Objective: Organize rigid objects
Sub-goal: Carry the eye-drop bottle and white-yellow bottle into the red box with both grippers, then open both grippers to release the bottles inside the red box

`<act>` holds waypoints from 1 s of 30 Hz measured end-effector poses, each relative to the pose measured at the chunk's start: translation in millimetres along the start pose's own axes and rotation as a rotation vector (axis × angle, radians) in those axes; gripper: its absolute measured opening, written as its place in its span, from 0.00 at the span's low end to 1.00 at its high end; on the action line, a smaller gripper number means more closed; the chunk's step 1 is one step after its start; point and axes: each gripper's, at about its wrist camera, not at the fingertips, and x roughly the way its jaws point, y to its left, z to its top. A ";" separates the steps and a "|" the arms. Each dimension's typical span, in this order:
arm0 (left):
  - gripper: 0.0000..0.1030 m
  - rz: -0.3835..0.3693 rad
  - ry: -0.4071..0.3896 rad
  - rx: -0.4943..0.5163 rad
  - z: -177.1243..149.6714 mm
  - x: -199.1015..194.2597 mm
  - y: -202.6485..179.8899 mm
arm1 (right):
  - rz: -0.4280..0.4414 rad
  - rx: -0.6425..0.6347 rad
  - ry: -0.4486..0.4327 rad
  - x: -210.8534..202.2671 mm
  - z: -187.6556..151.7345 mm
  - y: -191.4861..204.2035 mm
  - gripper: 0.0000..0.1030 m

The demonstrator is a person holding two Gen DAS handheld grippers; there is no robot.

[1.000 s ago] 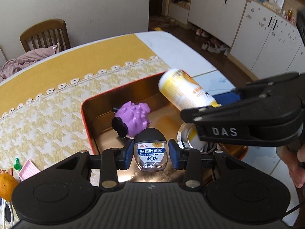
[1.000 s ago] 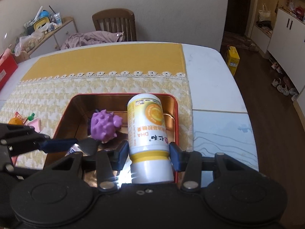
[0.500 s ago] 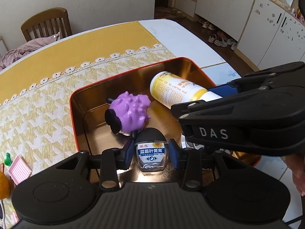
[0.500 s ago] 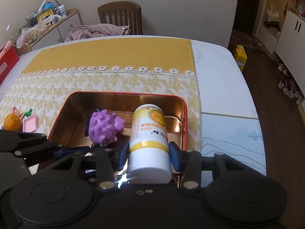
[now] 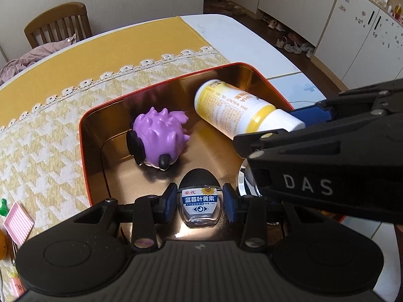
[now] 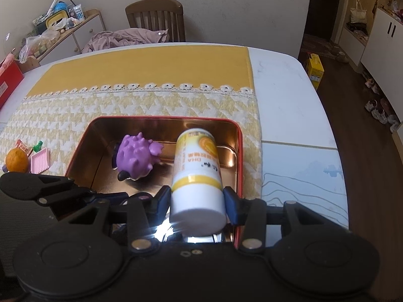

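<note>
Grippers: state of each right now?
Left gripper: shut on the small eye-drop bottle.
Right gripper: shut on the yellow-and-white bottle.

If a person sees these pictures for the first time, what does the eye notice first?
First comes the purple spiky toy, lying inside the red-rimmed golden tin on the yellow cloth. Next, the right gripper grips a white-and-yellow bottle above the tin's right side. The left gripper clamps a small clear bottle at its near edge.

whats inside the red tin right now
Inside the red tin: a purple spiky toy, loose on the floor, and a shiny metal object, mostly covered by the right gripper. Its near corners are hidden behind both grippers.
</note>
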 end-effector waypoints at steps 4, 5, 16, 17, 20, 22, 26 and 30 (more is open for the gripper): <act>0.37 0.001 0.002 -0.008 -1.1 -2.7 0.8 | 0.001 0.009 -0.003 -4.8 -2.3 -1.8 0.45; 0.37 -0.003 -0.002 -0.012 -1.9 -4.5 1.7 | 0.001 0.009 -0.005 -6.2 -3.0 -1.8 0.46; 0.50 -0.013 -0.058 -0.034 -6.2 -26.7 4.0 | 0.014 0.026 -0.025 -21.2 -8.2 5.7 0.54; 0.50 -0.014 -0.066 -0.035 -7.0 -29.6 4.0 | 0.014 0.027 -0.029 -23.3 -8.6 6.5 0.54; 0.50 -0.017 -0.082 -0.031 -9.7 -38.5 3.3 | 0.020 0.035 -0.040 -28.8 -9.5 8.0 0.55; 0.50 -0.013 -0.090 -0.027 -11.5 -44.0 2.6 | 0.018 0.035 -0.046 -32.7 -10.6 10.5 0.56; 0.50 -0.015 -0.109 -0.030 -17.0 -55.9 4.9 | 0.022 0.042 -0.060 -40.2 -13.0 13.0 0.60; 0.50 -0.006 -0.126 -0.032 -22.6 -66.8 9.1 | 0.022 0.046 -0.073 -48.0 -17.0 15.7 0.62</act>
